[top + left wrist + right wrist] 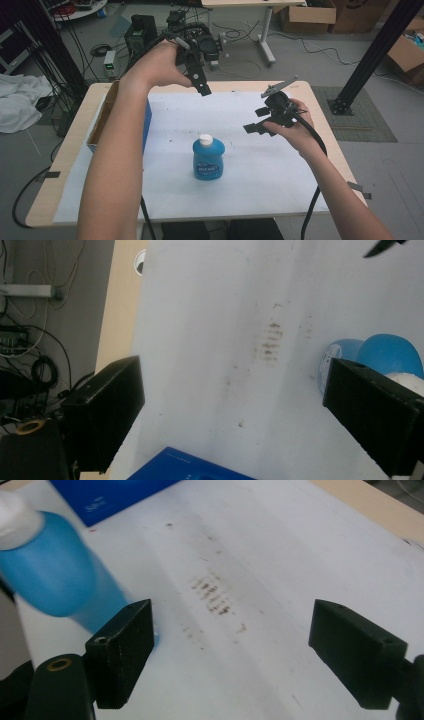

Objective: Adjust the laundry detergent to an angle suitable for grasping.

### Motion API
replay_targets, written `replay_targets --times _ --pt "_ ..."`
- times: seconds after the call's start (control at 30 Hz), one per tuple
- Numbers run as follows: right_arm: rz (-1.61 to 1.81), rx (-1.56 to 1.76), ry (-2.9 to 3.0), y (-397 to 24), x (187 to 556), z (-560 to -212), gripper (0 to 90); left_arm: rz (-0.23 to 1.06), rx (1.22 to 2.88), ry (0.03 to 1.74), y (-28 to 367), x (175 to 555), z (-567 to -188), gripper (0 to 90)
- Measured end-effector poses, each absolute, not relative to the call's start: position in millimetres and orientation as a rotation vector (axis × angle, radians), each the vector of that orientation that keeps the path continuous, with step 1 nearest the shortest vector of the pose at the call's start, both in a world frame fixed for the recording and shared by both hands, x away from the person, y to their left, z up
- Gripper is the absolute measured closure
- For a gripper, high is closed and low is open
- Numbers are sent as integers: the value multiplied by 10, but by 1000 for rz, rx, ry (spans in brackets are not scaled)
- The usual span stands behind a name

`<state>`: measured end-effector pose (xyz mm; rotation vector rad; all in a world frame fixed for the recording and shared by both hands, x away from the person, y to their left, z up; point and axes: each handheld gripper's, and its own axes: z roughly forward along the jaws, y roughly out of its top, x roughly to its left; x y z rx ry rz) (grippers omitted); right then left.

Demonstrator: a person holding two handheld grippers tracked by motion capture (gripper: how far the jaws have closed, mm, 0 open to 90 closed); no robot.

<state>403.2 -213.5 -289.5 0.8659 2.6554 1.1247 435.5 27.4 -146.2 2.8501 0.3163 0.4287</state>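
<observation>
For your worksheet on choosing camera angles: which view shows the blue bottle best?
The high view: the blue bottle stands whole and upright, white cap and label visible. The left gripper view catches part of it behind a finger; the right gripper view shows it blurred and cropped.

Your forearms come in from the bottom of the high view bare to the edge of the frame, with no sleeve, glove or watch on them. Your left gripper [202,85] and right gripper [257,122] are black, block-jawed tools, each trailing a thick black cable. The right one carries a grey three-cornered plate at centre right, and its own view shows a brass-ringed screw hole at lower left.
</observation>
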Motion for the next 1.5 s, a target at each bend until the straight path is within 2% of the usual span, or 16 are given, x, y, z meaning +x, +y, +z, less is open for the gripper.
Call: replay_targets --times 0.4,1.5 --pt "928 1125 2587 -2316 4202 -2981 184 430 2862 296 253 4350 -1482 103" --pt "896 1151 2589 -2374 4234 -3020 174 432 2884 275 236 4239 -1443 102"
